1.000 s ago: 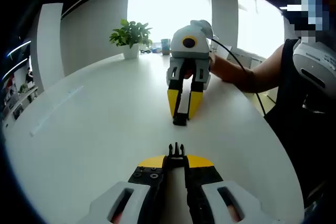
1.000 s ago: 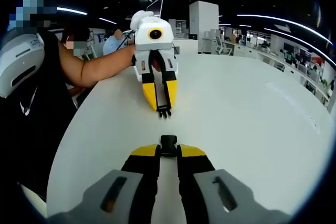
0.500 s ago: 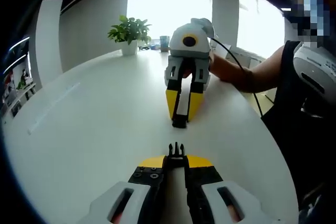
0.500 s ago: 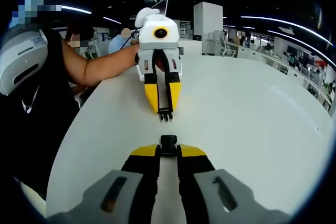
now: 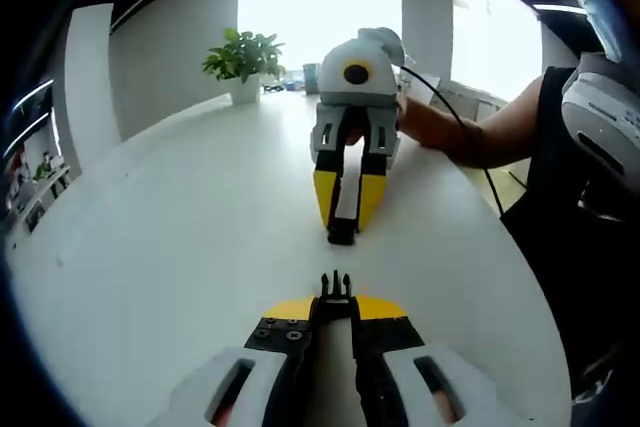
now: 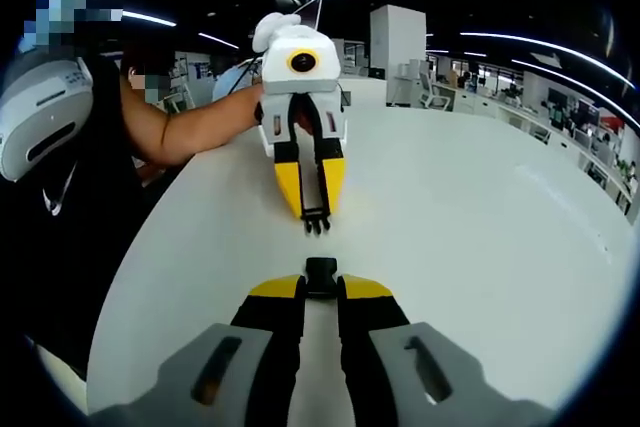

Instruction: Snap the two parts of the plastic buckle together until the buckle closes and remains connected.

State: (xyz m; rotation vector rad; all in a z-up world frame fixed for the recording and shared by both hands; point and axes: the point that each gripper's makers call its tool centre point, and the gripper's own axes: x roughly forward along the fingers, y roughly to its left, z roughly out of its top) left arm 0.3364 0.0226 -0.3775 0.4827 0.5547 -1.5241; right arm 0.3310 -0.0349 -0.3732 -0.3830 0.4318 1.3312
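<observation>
My left gripper (image 5: pixel 335 299) is shut on the pronged black buckle part (image 5: pixel 336 287), whose prongs stick out past the yellow tips. Facing it across a short gap of table, my right gripper (image 5: pixel 342 225) is shut on the black socket part (image 5: pixel 341 231). In the right gripper view, my right gripper (image 6: pixel 320 285) holds the socket part (image 6: pixel 320 270) at its tips, and the left gripper (image 6: pixel 315 215) points back at it with the pronged part (image 6: pixel 315 220). The two parts are lined up but apart.
Both grippers hover over a wide white table (image 5: pixel 180 227). A potted plant (image 5: pixel 244 62) stands at its far edge. The person's arm (image 5: pixel 470 132) and dark-clothed body (image 6: pixel 60 217) flank the table's side. Office desks (image 6: pixel 560 97) lie in the background.
The gap between the two buckle parts has narrowed slightly as the grippers drew a little closer. Both keep their hold.
</observation>
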